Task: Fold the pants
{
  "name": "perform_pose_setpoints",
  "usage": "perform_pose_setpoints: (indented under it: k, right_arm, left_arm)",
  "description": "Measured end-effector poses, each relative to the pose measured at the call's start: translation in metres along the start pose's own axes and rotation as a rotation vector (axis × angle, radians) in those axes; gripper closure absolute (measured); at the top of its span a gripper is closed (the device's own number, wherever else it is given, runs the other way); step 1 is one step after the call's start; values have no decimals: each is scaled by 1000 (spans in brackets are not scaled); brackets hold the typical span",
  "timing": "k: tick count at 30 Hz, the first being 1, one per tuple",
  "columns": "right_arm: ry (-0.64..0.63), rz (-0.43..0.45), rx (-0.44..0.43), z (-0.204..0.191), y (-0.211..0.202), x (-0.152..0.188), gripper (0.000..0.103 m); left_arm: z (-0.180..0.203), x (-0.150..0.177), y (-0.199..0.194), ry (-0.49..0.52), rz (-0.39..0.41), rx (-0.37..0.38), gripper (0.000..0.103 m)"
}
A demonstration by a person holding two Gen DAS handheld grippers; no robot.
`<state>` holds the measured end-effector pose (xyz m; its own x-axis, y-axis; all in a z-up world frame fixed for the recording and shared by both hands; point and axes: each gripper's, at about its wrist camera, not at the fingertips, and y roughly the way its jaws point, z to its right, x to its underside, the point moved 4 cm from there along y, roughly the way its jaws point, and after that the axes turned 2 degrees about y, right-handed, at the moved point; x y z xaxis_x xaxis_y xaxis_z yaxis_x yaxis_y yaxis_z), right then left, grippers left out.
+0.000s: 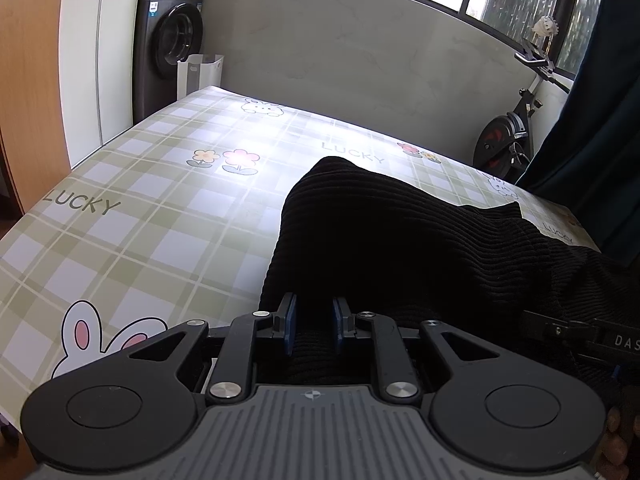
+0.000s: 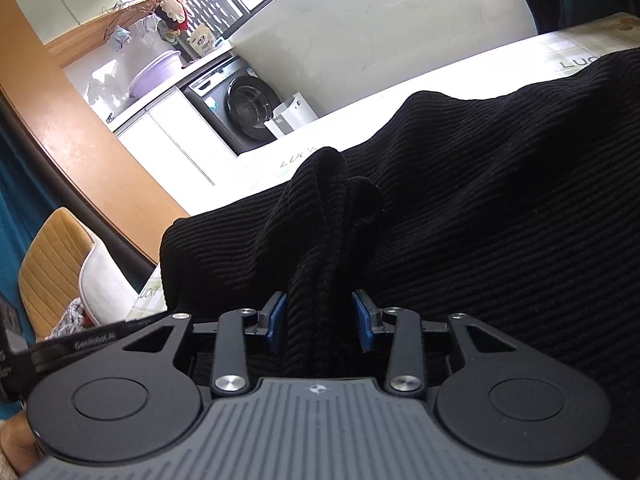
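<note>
Black ribbed pants (image 1: 392, 236) lie in a heap on the near right part of a table with a green plaid cloth (image 1: 152, 208). My left gripper (image 1: 314, 326) is shut on a fold of the pants at their near edge; black fabric fills the gap between its blue pads (image 1: 290, 326). In the right wrist view the pants (image 2: 500, 200) fill most of the frame. My right gripper (image 2: 320, 324) is shut on a thick bunched ridge of the pants that rises between its pads (image 2: 278, 322). The other gripper's body (image 1: 580, 332) shows at the right of the left wrist view.
A washing machine (image 1: 170, 40) and a white bin (image 1: 200, 74) stand beyond the far left corner of the table. An exercise bike (image 1: 508, 136) stands at the far right beside a dark curtain (image 1: 592, 120). A tan chair (image 2: 60, 268) is at the left of the right wrist view.
</note>
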<state>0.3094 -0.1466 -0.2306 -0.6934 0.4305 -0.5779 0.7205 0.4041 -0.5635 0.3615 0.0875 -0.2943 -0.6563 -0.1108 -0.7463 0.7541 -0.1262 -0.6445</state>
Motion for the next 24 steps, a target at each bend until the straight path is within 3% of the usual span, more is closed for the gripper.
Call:
perform_pose_setpoints:
  k: [4, 8, 11, 14, 16, 20, 24]
  right_arm:
    - [47, -9, -40, -2, 14, -5, 63]
    - [15, -54, -77, -14, 13, 3, 67]
    - [-14, -52, -89, -18, 1, 9, 82]
    - [-13, -24, -76, -17, -5, 4, 84]
    - [-81, 13, -55, -26, -8, -4, 85]
    - [-256, 119, -57, -56, -27, -31, 85]
    - [-339, 170, -53, -60, -48, -57, 85]
  left_arm:
    - [1, 0, 0, 5, 0, -7, 84]
    - [3, -1, 0, 7, 0, -17, 84]
    - [6, 0, 0, 8, 1, -26, 84]
    - [11, -2, -1, 29, 5, -47, 84]
    - [14, -6, -4, 34, 5, -55, 84]
    - [22, -18, -26, 19, 58, -11, 84]
    - [48, -27, -38, 67, 84, 62, 84]
